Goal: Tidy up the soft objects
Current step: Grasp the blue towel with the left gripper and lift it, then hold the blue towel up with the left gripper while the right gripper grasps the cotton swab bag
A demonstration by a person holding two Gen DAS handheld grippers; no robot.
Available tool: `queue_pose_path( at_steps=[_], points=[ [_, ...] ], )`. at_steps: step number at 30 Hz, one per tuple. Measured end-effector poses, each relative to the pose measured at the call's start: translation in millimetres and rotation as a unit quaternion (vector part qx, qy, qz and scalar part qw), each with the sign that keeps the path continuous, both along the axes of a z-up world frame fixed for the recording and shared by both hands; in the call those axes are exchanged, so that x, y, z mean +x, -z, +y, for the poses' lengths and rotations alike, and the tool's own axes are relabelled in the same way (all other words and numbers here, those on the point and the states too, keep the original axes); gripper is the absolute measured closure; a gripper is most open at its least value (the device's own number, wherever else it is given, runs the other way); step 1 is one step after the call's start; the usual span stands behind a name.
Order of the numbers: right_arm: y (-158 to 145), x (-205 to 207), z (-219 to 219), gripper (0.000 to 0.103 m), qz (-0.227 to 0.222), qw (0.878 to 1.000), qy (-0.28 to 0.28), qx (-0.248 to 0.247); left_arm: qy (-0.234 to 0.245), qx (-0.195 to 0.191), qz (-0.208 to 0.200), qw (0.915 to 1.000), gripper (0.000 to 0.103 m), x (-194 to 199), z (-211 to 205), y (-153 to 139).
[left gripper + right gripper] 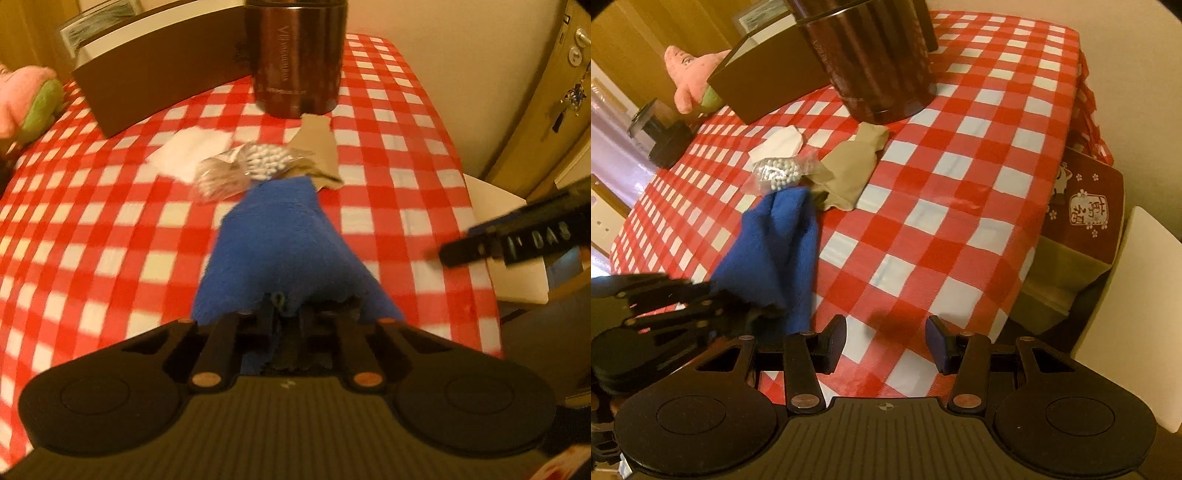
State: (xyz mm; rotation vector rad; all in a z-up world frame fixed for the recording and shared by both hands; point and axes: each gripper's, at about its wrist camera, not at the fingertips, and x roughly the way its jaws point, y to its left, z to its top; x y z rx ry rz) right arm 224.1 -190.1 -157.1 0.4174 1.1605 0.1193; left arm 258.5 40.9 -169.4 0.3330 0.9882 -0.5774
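Note:
My left gripper [290, 314] is shut on a blue cloth [280, 240], which drapes forward over the red-checked table [110, 221]. In the right wrist view the left gripper [750, 314] holds the blue cloth [775, 243] at the left. My right gripper [886, 339] is open and empty above the table [960, 184]; it also shows at the right edge of the left wrist view [436, 254]. Beyond the cloth lie a clear bag of white beads [240, 166] [781, 173], a beige cloth [317, 147] [849, 170] and a white cloth [188, 151] [783, 144].
A dark cylindrical can [295, 59] [875, 62] and a brown box [159, 74] [768, 77] stand at the back. A pink plush [26, 99] [687, 74] lies at the far left. A white chair [1126, 314] stands off the table's right edge.

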Motion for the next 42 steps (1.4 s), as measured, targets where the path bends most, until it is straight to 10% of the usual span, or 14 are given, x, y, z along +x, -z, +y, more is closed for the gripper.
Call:
queue_pose_path(
  at_steps=[7,14,26,33,42],
  points=[
    [2.6,3.5,12.0,0.055,0.001,1.000,-0.016,0.011,-0.037,0.012,0.005,0.9992,0.087,-20.1,50.4,-14.3],
    [0.3,6.6,25.6,0.055,-0.007,0.999,-0.035,0.017,-0.066,-0.035,-0.003,0.9972,0.041,-18.7,41.4,-23.4],
    [-2.3,-1.8,25.0,0.055,-0.007,0.999,-0.042,0.019,-0.107,0.029,-0.006,0.9938,0.041,-6.7,13.4,13.3],
    [-2.0,-1.5,25.3,0.055,-0.019,0.997,-0.063,0.027,-0.115,0.022,-0.026,0.9927,0.084,-10.8,25.1,11.0],
    [-10.2,1.5,39.6,0.055,-0.079,0.990,-0.113,0.014,-0.144,0.014,-0.061,0.9875,0.089,-11.9,34.6,-22.5]
  ],
)
